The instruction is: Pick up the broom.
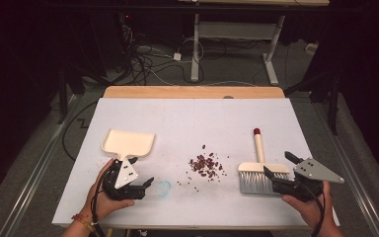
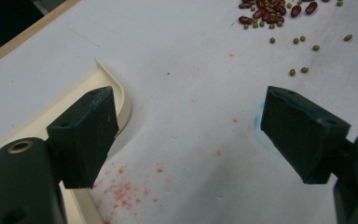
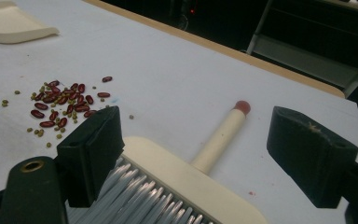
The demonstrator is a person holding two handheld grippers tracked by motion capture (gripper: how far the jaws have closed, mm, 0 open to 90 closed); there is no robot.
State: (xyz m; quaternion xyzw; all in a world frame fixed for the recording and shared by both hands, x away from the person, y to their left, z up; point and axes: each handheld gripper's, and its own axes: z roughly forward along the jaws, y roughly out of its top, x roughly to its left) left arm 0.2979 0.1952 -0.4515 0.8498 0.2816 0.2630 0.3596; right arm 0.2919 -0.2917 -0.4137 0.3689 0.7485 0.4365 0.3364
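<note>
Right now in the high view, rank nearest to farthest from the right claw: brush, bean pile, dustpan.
1. Cream brush with grey bristles: directly left of the right claw, bristle end by the jaws.
2. Scattered pile of red and green beans: mid-table, farther left.
3. Cream plastic dustpan: far left, by the left claw.

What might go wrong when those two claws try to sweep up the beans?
The right gripper hangs open over the brush at its bristle end, not the handle; a grip there may slip or twist. The beans lie loose, so a hard sweep could scatter them. The left gripper, open beside the dustpan, might nudge it away.
</note>
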